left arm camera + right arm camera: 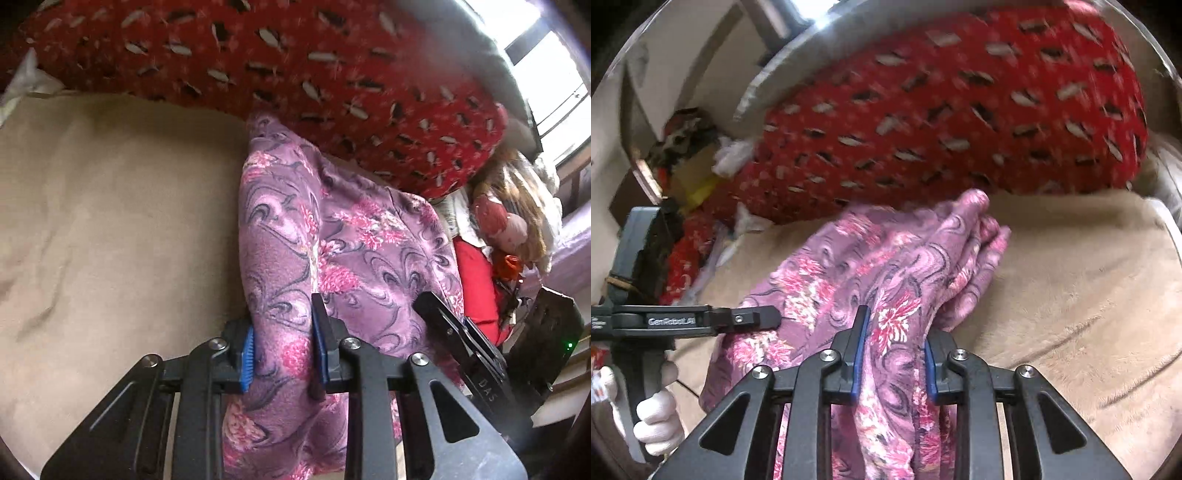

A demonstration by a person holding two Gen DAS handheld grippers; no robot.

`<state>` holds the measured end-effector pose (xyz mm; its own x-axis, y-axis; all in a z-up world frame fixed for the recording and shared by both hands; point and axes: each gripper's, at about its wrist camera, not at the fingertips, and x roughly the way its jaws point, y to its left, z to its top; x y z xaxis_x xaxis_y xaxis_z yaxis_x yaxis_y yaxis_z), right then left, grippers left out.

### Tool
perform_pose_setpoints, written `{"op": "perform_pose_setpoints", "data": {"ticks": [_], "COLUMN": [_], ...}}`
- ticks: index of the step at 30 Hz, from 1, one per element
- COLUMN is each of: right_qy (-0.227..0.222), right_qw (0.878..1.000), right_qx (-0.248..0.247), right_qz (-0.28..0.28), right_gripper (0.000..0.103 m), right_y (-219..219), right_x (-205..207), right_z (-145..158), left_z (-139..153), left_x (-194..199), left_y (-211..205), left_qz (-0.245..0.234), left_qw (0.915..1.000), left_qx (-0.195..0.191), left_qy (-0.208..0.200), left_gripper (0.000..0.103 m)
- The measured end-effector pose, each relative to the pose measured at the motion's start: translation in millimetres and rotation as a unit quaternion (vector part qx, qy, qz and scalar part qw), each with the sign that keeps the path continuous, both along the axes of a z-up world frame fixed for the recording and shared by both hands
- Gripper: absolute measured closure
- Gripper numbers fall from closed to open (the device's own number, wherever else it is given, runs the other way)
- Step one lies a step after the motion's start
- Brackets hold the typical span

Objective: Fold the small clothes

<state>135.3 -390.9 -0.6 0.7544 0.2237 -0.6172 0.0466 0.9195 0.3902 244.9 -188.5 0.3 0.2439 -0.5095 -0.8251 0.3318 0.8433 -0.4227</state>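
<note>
A purple fleece garment with pink flowers (332, 240) lies bunched on a beige blanket (110, 221). My left gripper (284, 347) is shut on its near edge, cloth pinched between the blue pads. My right gripper (895, 354) is shut on another part of the same garment (879, 273), cloth running between its fingers. The right gripper also shows at the right of the left wrist view (458, 332). The left gripper shows at the left of the right wrist view (713, 319), held by a white-gloved hand (659, 424).
A large red patterned cushion (295, 74) lies just behind the garment, also in the right wrist view (942, 118). A doll and a clutter of clothes (506, 221) sit to the right. The beige blanket (1071, 295) spreads beyond the garment. A bright window (554, 74) is far right.
</note>
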Motion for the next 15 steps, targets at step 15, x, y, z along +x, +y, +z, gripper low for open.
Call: {"op": "perform_pose_setpoints", "data": {"ticks": [15], "right_qy": [0.088], "right_qw": [0.989], "right_qx": [0.116], "right_qz": [-0.007], "right_gripper": [0.073], "right_y": [34], "right_x": [-88], "right_z": [-94], "left_z": [-76], "left_x": [-66], "left_y": [86], "left_qz": [0.036], "left_qw": [0.9902], "left_qx": [0.015], "left_qy": [0.134], "left_gripper": [0.056]}}
